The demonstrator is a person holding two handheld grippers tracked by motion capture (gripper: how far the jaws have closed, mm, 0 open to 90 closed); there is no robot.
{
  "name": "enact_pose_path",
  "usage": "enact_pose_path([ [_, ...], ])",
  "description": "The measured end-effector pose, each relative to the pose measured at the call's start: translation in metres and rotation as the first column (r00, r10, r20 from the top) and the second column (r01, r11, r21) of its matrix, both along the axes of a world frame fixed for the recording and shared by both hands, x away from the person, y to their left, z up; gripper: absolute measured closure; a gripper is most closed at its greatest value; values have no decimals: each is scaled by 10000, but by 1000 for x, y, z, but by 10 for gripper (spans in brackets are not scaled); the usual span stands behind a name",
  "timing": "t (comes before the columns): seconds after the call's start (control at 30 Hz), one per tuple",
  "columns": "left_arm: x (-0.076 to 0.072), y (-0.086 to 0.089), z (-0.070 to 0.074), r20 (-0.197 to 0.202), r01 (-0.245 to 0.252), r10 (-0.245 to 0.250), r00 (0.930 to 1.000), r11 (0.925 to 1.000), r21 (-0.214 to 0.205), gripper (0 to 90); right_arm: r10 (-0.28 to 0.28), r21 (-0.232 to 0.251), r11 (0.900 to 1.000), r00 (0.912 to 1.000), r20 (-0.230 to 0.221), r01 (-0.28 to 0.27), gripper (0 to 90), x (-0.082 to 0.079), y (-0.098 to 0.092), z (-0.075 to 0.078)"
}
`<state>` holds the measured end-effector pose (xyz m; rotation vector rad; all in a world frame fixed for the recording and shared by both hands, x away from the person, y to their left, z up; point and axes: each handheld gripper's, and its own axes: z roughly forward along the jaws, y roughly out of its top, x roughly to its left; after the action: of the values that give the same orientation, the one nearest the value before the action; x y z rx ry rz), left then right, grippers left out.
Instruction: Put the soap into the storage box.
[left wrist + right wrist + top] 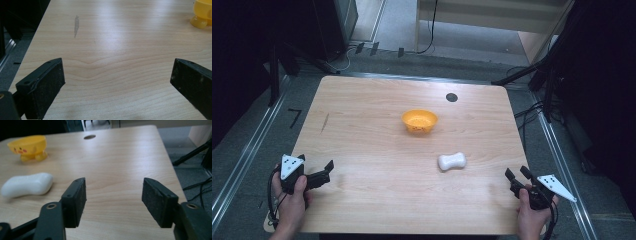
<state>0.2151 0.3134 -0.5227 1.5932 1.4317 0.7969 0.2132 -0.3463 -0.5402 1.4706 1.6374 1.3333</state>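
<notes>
Right gripper [518,176] at the table's [377,200] 4 o'clock edge: jaws apart, empty. Left gripper [328,169] at 8 o'clock: jaws wide, empty. White bar [452,161] lies at 10 o'clock from the right gripper, at 5 o'clock from the bowl [419,121].

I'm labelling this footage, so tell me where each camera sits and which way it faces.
High view: overhead, facing forward and down on the wooden table; both hands and tongs show.
Left gripper view: rides the left tongs, facing across bare wood.
Right gripper view: rides the right tongs, facing the far edge.
All share the yellow plastic bowl.
</notes>
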Motion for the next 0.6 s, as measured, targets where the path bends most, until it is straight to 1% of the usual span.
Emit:
enact_pose_path([
  [0.03, 0, 0, 0, 0, 0, 0, 10000, 10000, 0, 0, 144, -105, 9998, 9998, -166, -146, 426, 3, 0, 0],
  [0.07, -1, 0, 0, 77, 36, -36, 10000, 10000, 21, 0, 279, -207, 9994, 9996, -36, -279, 449, 5, 1, -2],
  [0.1, -1, 0, 0, 77, 36, -36, 10000, 10000, 21, 0, 279, -207, 9994, 9996, -36, -279, 449, 5, 1, -2],
  [0.13, -2, 0, 0, 112, 58, -58, 9999, 10000, 39, 0, 298, -248, 9993, 9995, 68, -296, 462, 7, 2, -2],
  [0.17, -2, 0, 0, 123, 93, -94, 9999, 9999, 48, 0, 261, -377, 9990, 9995, 157, -255, 465, 10, 4, -2],
  [0.23, -2, 0, 0, 108, 105, -105, 9999, 9999, 55, 0, 346, -392, 9987, 9993, 107, -341, 451, 10, 6, 0],
  [0.27, -2, 0, 0, 97, 120, -120, 9999, 9999, 49, 0, 521, -431, 9977, 9986, 54, -519, 450, 11, 7, 1],
  [0.3, -2, 0, 0, 42, 127, -127, 9999, 9999, 45, 0, 798, -470, 9957, 9968, -106, -802, 459, 10, 8, 3],
  [0.33, 0, 0, 0, -35, 164, -164, 9999, 9999, 4, 0, 1600, -545, 9853, 9864, -375, -1619, 574, 8, 10, 8],
  [0.37, 1, 1, 0, -146, 234, -235, 9996, 9997, -118, 0, 1600, -545, 9853, 9864, -375, -1619, 574, 8, 10, 8],
  [0.4, 3, 4, 0, -215, 249, -255, 9994, 9993, -278, 0, 1959, -579, 9786, 9800, -345, -1976, 578, 7, 10, 11],
  [0.43, 4, 5, 0, -247, 210, -220, 9995, 9990, -404, 0, 2079, -886, 9734, 9770, -480, -2115, 576, 9, 12, 13],
  [0.47, 4, 7, 0, -246, 241, -256, 9994, 9980, -583, 0, 2551, -957, 9608, 9648, -635, -2603, 527, 13, 13, 15],
  [0.5, 4, 7, 0, -246, 241, -256, 9994, 9980, -583, 0, 2551, -957, 9608, 9648, -635, -2603, 527, 13, 13, 15],
  [0.53, 4, 7, 0, -213, 276, -289, 9994, 9979, -586, 0, 2999, -753, 9492, 9507, -787, -3056, 470, 17, 14, 15],
  [0.57, 3, 6, 0, -162, 323, -332, 9993, 9982, -510, 0, 3344, -698, 9373, 9374, -974, -3416, 452, 21, 16, 15],
  [0.6, 2, 5, 0, -107, 376, -381, 9992, 9985, -407, 0, 3611, -1098, 9213, 9254, -1150, -3731, 454, 26, 21, 17],
])
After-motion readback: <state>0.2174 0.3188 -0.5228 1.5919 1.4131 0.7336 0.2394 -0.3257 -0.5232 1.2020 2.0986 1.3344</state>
